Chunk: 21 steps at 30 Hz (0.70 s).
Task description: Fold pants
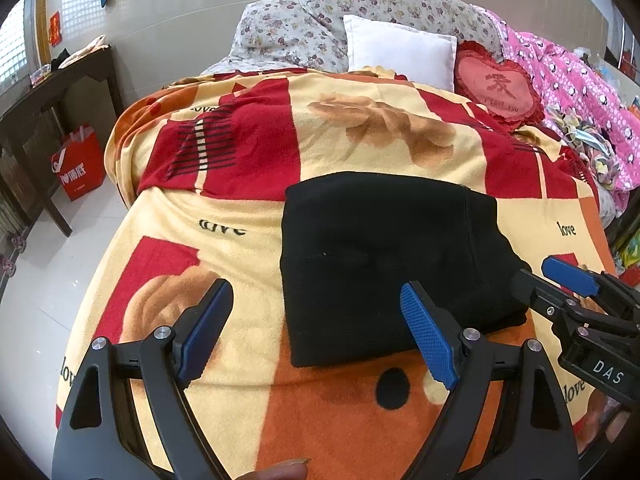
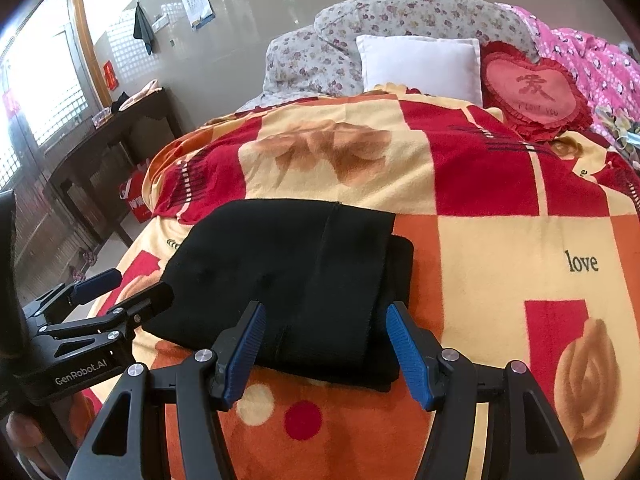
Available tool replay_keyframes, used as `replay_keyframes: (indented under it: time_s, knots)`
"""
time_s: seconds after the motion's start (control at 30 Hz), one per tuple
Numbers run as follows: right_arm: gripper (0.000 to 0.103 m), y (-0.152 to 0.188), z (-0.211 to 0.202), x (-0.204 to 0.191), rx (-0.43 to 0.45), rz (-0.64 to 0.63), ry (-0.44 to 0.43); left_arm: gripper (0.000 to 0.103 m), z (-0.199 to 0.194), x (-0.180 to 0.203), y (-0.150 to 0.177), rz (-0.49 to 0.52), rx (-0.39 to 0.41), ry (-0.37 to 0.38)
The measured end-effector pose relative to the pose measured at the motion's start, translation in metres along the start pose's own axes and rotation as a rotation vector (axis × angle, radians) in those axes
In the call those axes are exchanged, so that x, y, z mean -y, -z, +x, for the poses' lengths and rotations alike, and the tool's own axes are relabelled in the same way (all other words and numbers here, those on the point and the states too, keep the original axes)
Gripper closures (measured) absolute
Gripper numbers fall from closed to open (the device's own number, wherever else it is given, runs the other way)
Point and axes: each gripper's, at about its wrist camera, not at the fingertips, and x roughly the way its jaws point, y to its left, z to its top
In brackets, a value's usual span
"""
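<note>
The black pants (image 1: 380, 256) lie folded into a compact rectangle on the patterned blanket (image 1: 248, 208); they also show in the right wrist view (image 2: 288, 280). My left gripper (image 1: 316, 332) is open and empty, hovering just in front of the pants' near left corner. My right gripper (image 2: 324, 352) is open and empty at the pants' near right edge, one finger on each side of the fold. The right gripper also shows in the left wrist view (image 1: 556, 276), and the left gripper in the right wrist view (image 2: 120, 288).
The blanket (image 2: 500, 240) covers a bed. A white pillow (image 1: 400, 48), floral pillows (image 1: 288, 32), a red heart cushion (image 1: 500, 84) and a pink quilt (image 1: 580, 92) lie at the head. A dark table (image 1: 48, 96) and red bag (image 1: 80, 164) stand at the left.
</note>
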Motion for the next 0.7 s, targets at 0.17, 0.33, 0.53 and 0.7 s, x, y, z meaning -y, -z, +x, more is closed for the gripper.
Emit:
replay_keyframes:
  time_s: [0.17,0.33,0.53,0.7]
  knots:
    - [0.042,0.0015,0.0016,0.0013,-0.007,0.000,-0.001,0.017,0.0010,0.0024,0.0017,0.006,-0.001,-0.005]
    - [0.042,0.0011,0.0007,0.0009,0.002,-0.005,0.001,0.017,0.0011,0.0015,0.0023,0.001,0.001,-0.007]
    - [0.042,0.0014,-0.0010,0.0006,0.002,-0.004,-0.001,0.017,0.0000,0.0012,0.0032,0.001,0.002,-0.008]
    - [0.042,0.0022,-0.0012,-0.0015,-0.002,-0.010,-0.001,0.017,0.0000,0.0012,0.0035,0.001,0.001,-0.006]
